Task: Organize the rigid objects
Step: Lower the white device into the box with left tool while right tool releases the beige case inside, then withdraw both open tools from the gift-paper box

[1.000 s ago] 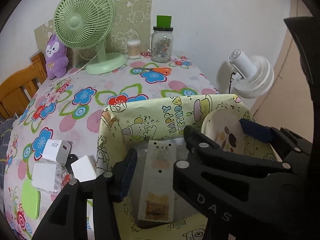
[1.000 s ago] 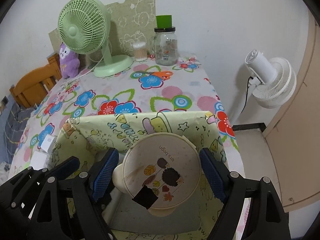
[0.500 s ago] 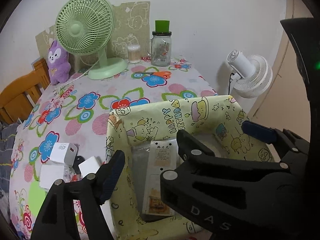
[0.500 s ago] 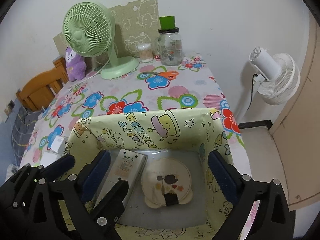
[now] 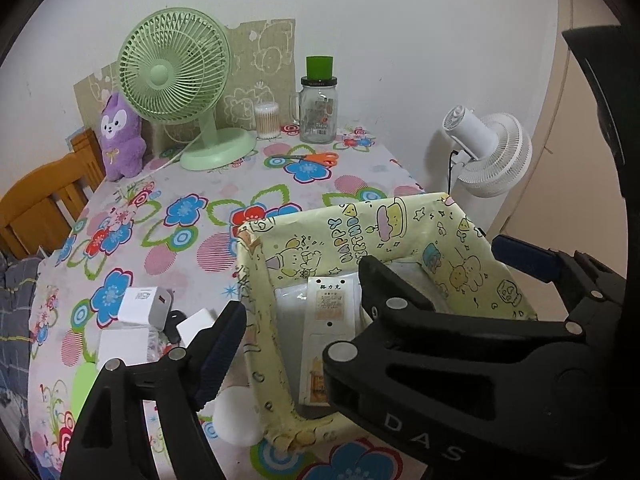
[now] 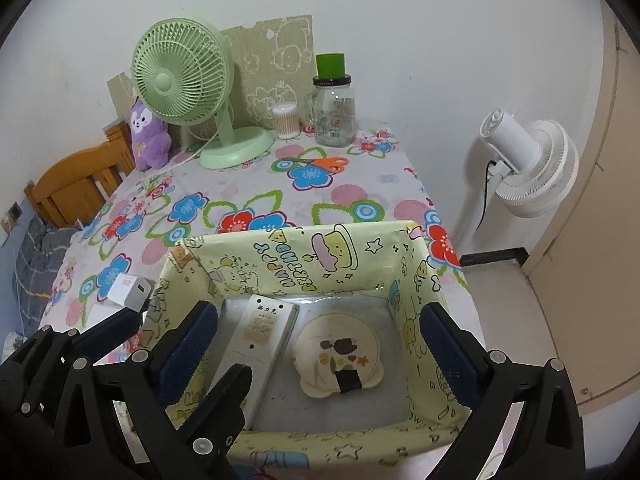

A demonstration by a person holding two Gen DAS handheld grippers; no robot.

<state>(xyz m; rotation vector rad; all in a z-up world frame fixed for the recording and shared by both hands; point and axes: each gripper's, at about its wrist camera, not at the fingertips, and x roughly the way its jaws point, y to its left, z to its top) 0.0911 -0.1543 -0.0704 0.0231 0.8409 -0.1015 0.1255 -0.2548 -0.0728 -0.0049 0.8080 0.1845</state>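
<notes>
A yellow paper-covered box (image 6: 304,264) (image 5: 360,232) stands at the table's near right corner. A white remote (image 6: 256,344) (image 5: 332,320) lies flat along the left side of its floor. A round cream lid (image 6: 340,356) with a leaf print lies beside it. My right gripper (image 6: 318,308) hangs open above the box, its pads wide of the lid. My left gripper (image 5: 310,300) is opening above the remote without touching it. Its left pad (image 5: 220,344) sits outside the box's left wall. A black finger hides most of the lid in the left wrist view.
White chargers (image 5: 146,304) and a round white object (image 5: 236,420) lie left of the box. At the back stand a green fan (image 5: 176,76), purple plush (image 5: 120,140), glass jar (image 5: 318,112), swabs (image 5: 266,120) and scissors (image 5: 312,158). A white floor fan (image 6: 528,168) stands off the right table edge.
The left gripper let go of the remote and the right gripper let go of the lid; both now lie in the box. Both grippers opened wider and drew up and back.
</notes>
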